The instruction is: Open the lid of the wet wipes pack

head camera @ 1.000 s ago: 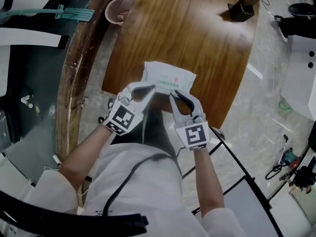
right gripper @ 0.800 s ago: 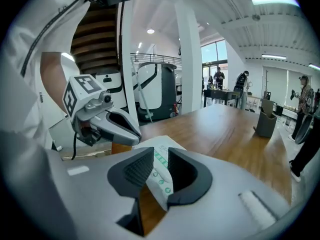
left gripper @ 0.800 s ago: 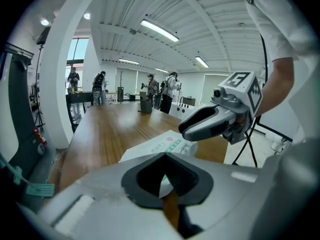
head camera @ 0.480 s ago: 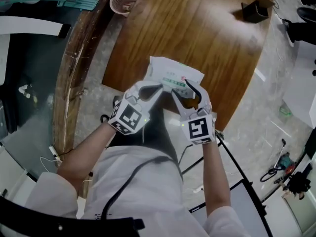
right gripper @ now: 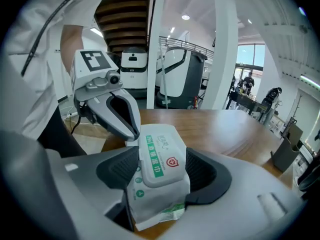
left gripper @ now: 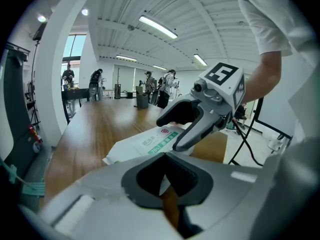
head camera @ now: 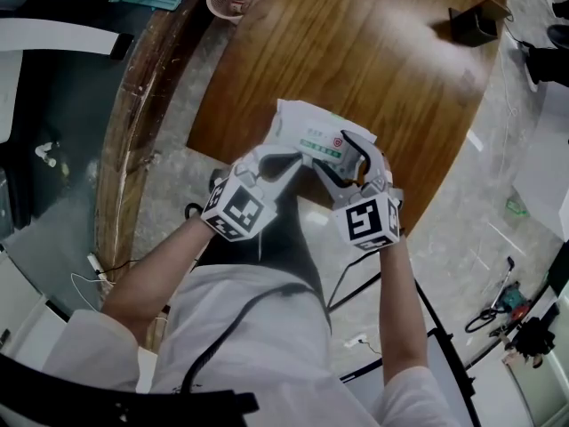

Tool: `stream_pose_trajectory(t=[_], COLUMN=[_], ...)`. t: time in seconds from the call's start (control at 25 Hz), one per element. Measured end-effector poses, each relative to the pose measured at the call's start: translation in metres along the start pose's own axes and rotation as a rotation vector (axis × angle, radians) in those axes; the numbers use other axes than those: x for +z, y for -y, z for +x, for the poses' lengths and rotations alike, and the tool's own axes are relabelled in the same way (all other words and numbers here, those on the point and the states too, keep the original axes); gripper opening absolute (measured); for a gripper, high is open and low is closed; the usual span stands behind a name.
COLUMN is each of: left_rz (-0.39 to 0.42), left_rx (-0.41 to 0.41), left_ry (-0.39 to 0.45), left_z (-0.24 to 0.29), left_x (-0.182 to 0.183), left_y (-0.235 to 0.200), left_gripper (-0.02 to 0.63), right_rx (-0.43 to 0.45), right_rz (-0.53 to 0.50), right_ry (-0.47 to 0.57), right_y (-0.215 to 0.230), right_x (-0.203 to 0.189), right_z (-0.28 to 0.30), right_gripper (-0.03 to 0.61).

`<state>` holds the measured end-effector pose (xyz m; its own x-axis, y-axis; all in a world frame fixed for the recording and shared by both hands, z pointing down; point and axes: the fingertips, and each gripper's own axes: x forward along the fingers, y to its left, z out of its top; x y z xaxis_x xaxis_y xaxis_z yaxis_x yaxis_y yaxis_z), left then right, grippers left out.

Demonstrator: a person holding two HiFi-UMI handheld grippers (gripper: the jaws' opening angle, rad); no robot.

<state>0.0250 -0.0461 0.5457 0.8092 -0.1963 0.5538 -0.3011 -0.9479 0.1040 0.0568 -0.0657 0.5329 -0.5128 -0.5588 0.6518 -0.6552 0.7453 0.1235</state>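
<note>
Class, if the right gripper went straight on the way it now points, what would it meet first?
The wet wipes pack: it already lies between the jaws of the right gripper, which have just been opening.

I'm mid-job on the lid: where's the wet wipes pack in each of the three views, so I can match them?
Head view: wet wipes pack at centre, at the wooden table's near edge.
Left gripper view: pack lower centre, label facing up.
Right gripper view: pack centre foreground, lid up.
Shared landmark: the wooden table.
</note>
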Motion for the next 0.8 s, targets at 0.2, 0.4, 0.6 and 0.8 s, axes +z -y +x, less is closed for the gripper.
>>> stream_pose_trajectory(t=[0.2,0.4,0.6,0.8], left_rz=[-0.006,-0.006,0.029,0.064], left_rx=[0.003,-0.002,-0.009,-0.013], left_ry=[0.003,0.004,-0.009,-0.009], left_z=[0.0026,0.0052,0.0089,0.0091], left_x=[0.0015,0.0023,-0.0008,-0.0045], left_y=[-0.0004,0.0018,0.003,0.0057], left_gripper=[0.006,0.005,0.005,0.005], right_rx=[0.034,0.058,0.088,0.121], right_rz=[-0.018,-0.005,0.026,0.059], right_ry=[-0.009,-0.01,-0.003,-0.012], right_y=[-0.0008,-0.0004,0.0009,0.0007], right_x=[-0.0018,-0.0033,-0.0042,-0.0039], right_z=[0.0044,0.0066,0.0077,0.0077], right_gripper=[0.291,0.291,0.29,0.291])
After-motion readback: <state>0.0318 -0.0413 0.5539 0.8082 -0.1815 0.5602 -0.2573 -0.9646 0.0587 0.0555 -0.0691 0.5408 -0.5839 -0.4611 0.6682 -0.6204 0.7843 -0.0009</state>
